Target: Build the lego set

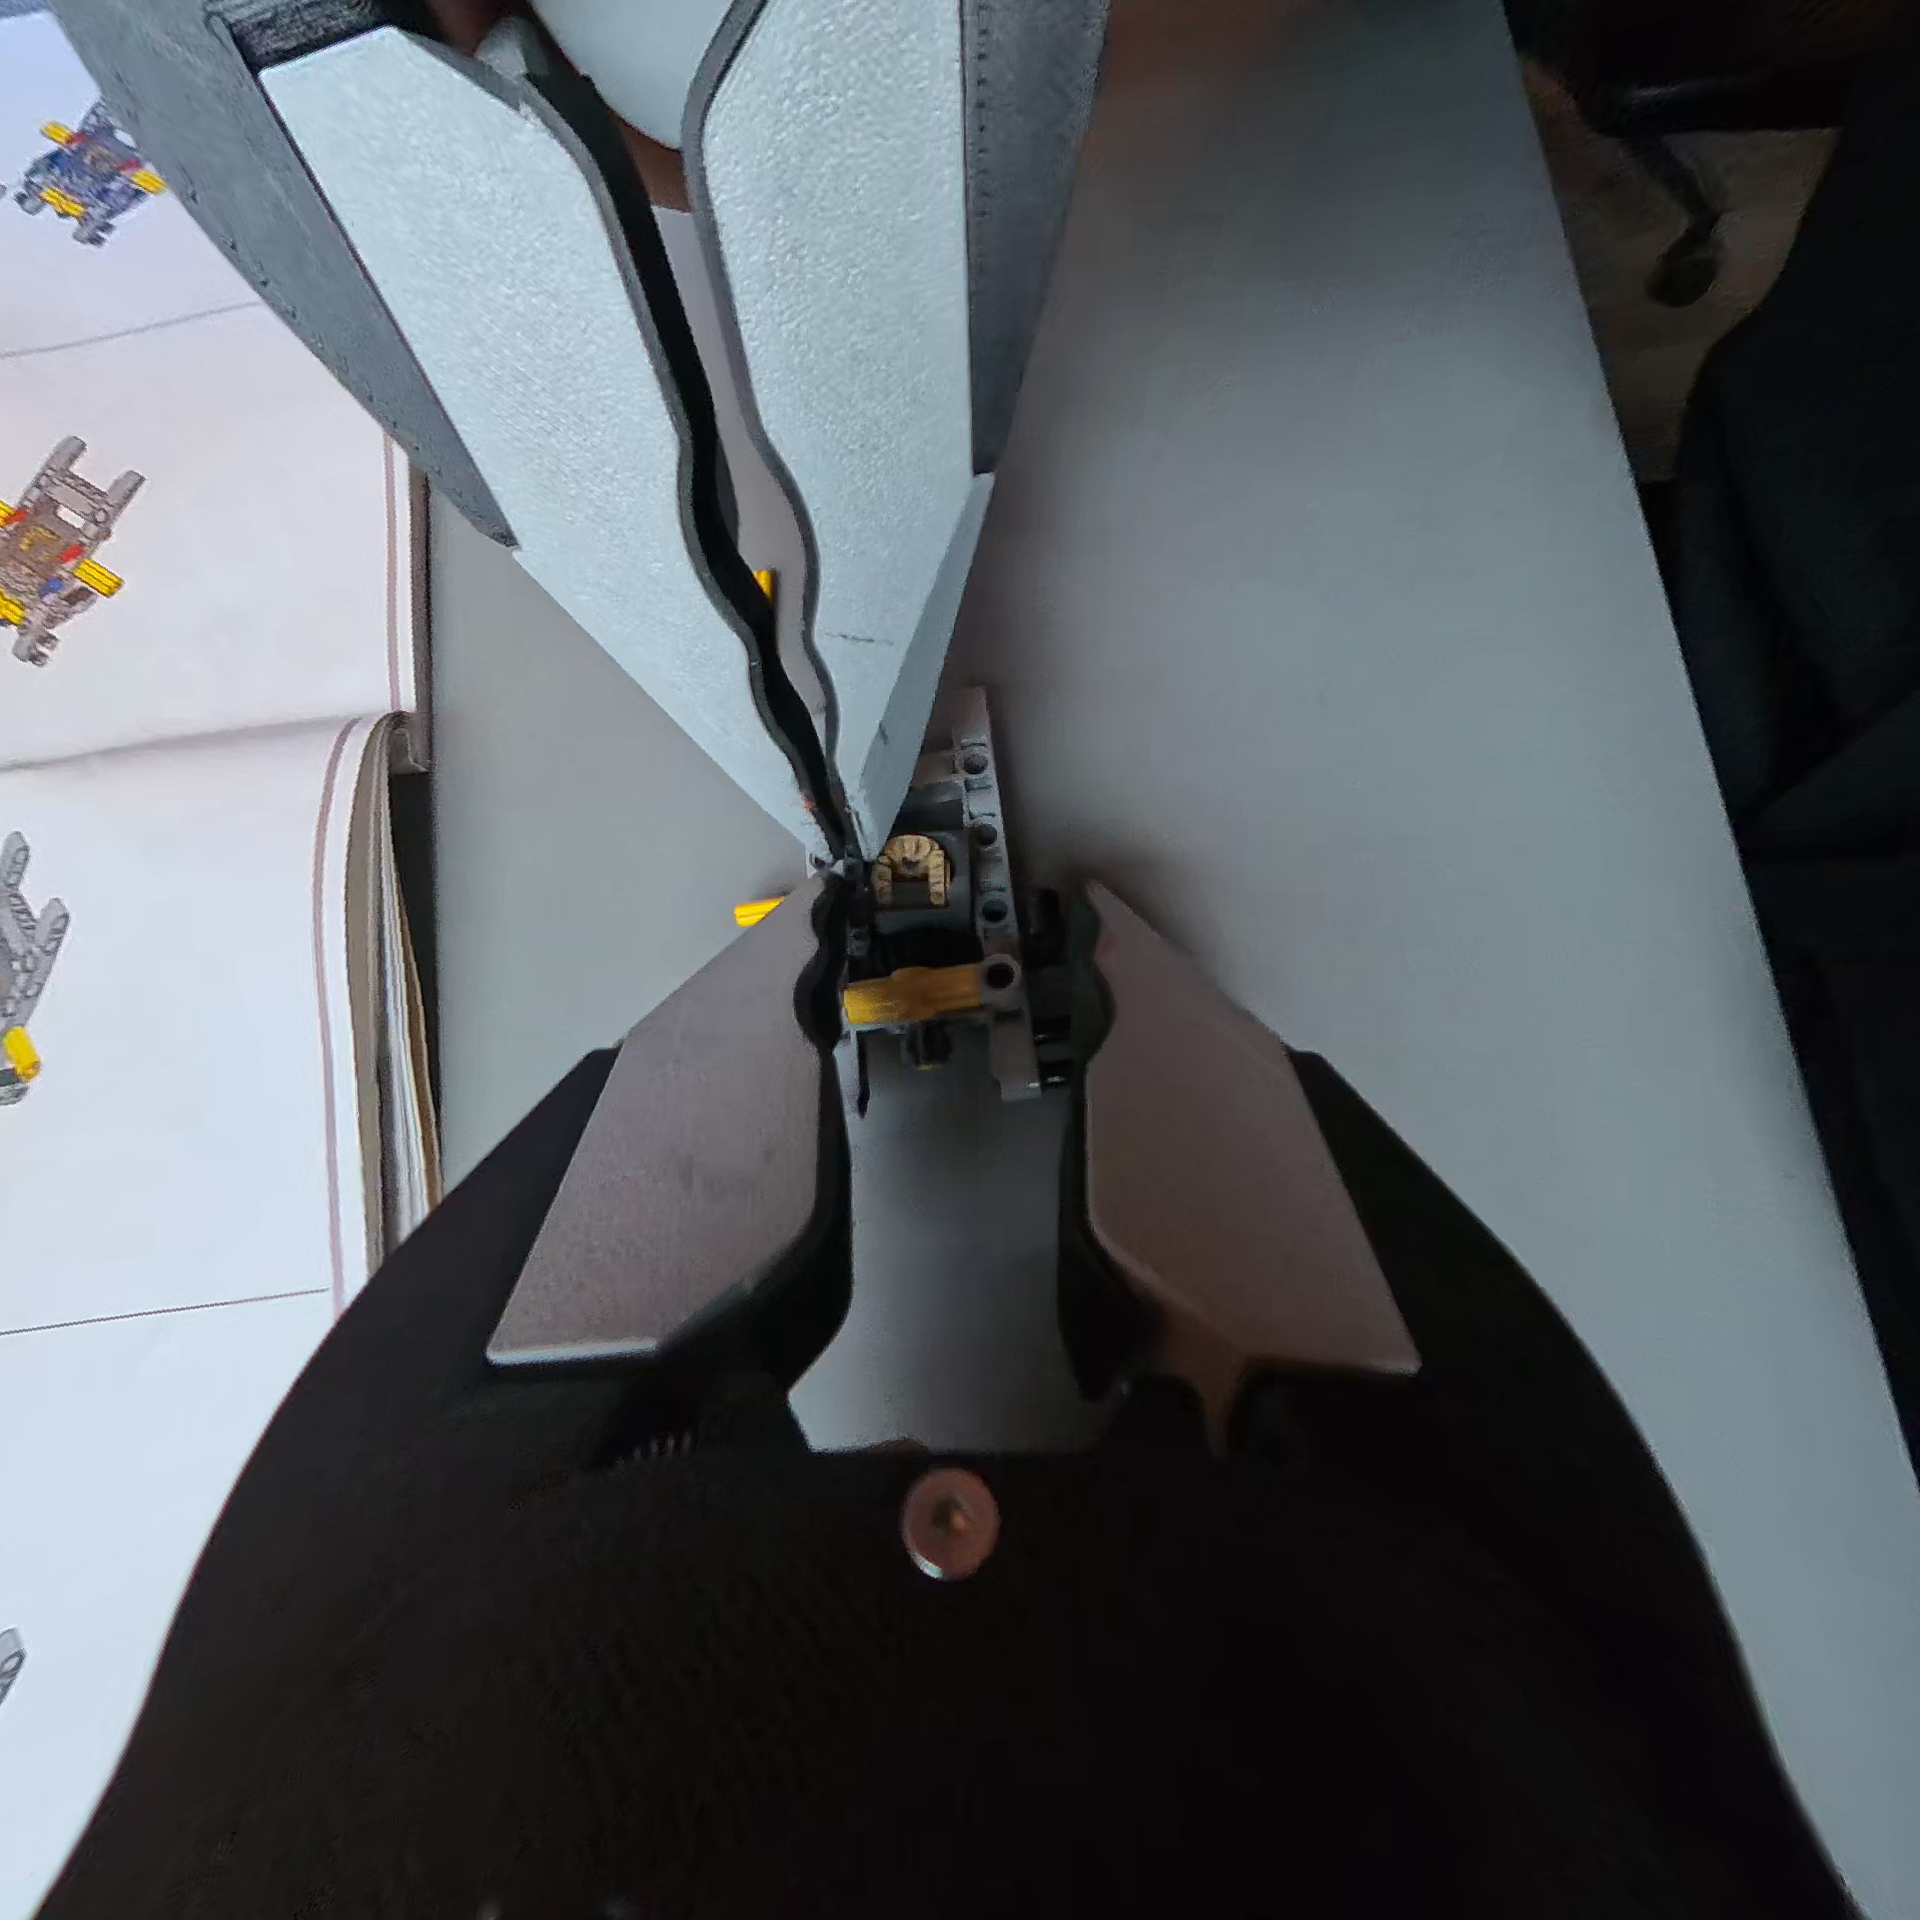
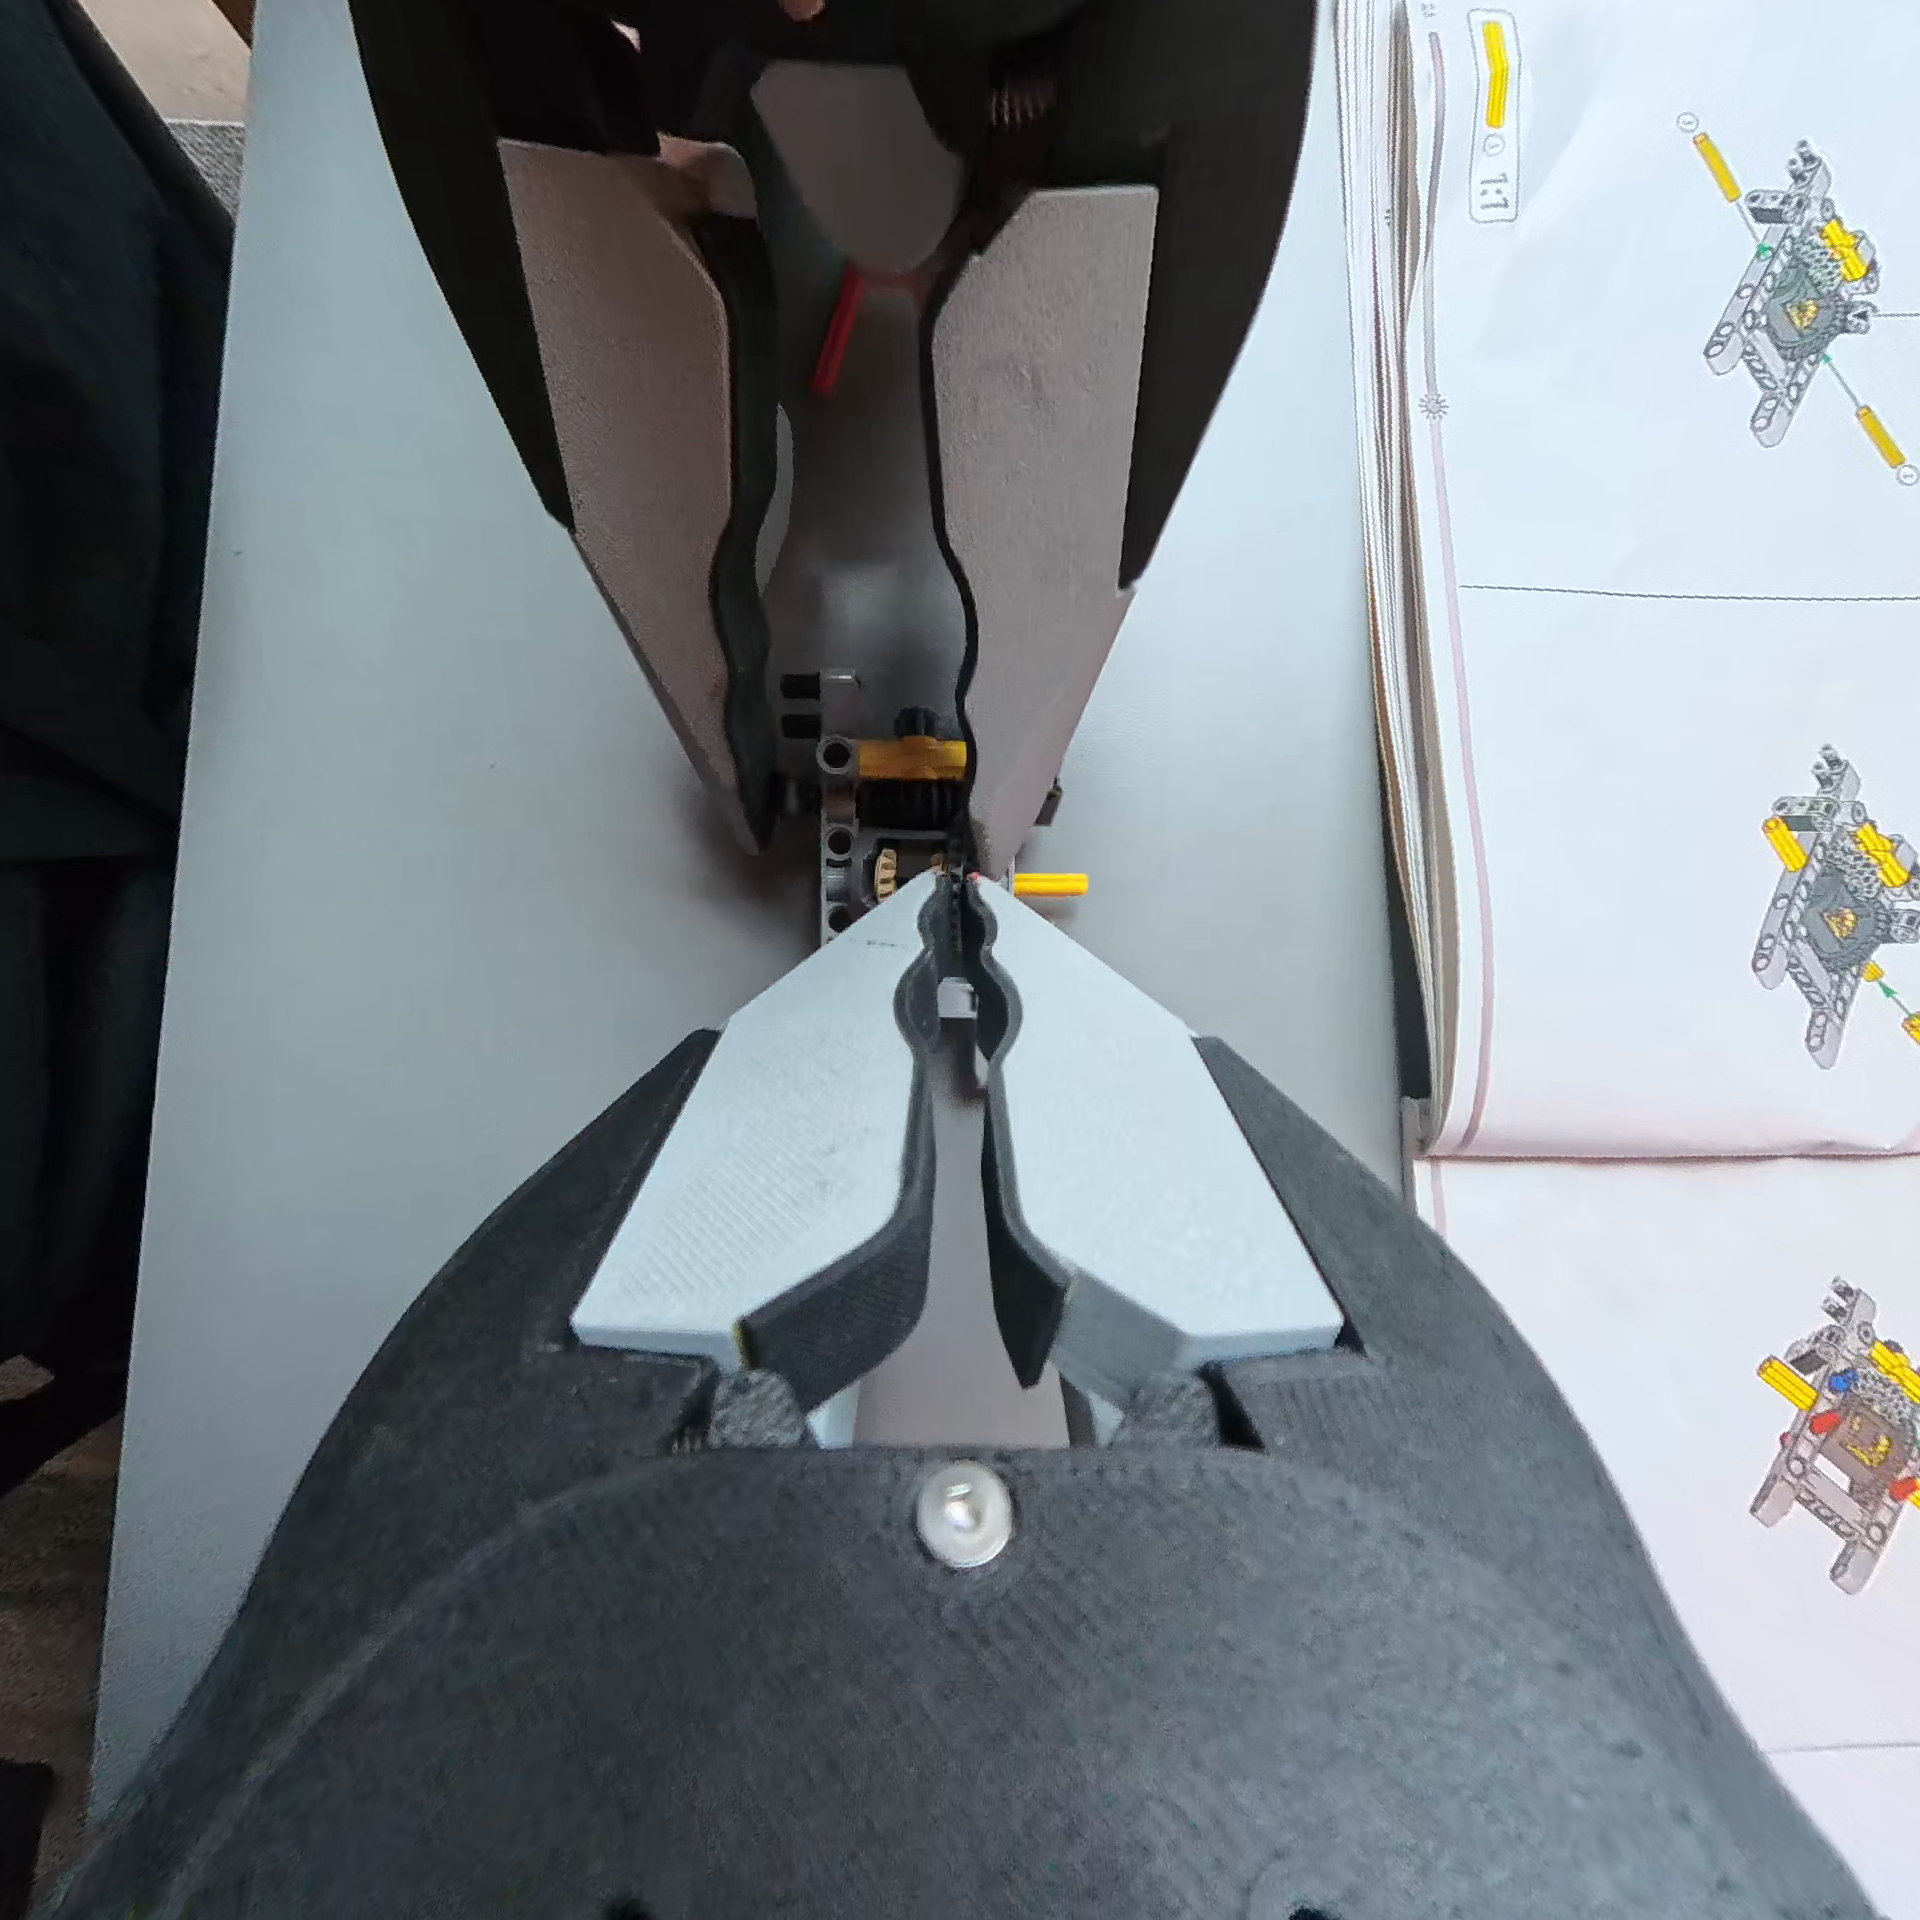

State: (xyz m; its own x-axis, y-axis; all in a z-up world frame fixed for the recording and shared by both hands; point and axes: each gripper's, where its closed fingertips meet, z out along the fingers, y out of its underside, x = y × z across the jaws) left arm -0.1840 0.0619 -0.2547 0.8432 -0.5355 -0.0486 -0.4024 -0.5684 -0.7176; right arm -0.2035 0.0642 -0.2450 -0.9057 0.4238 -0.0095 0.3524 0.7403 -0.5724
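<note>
Lego assembly (image 1: 940, 935), a small grey beam frame with one tan gear, one yellow cross-piece and black pins, sits on the pale grey table (image 1: 1351, 727) between two opposed grippers. Largest nearby is the open instruction booklet (image 2: 1662, 727), lying flat beside the table strip; its white pages carry printed build diagrams, and the stacked page edges show along its inner side. Dark floor or furniture borders the table's other side.

Left gripper (image 1: 940, 971): black textured shell, two flat grey fingers with wavy black rubber edges, parted by the frame's width and pressed on both its flanks. Right gripper (image 2: 956, 894): dark grey shell, two pale blue-grey grainy fingers, tips nearly together on a thin black piece at the frame's edge; what that piece is cannot be told. Its fingers hide much of the frame's near end.

One loose yellow pin (image 2: 1049, 884) lies beside the frame, and one red rod (image 2: 840, 332) is visible between the left gripper's fingers in the right wrist view.
</note>
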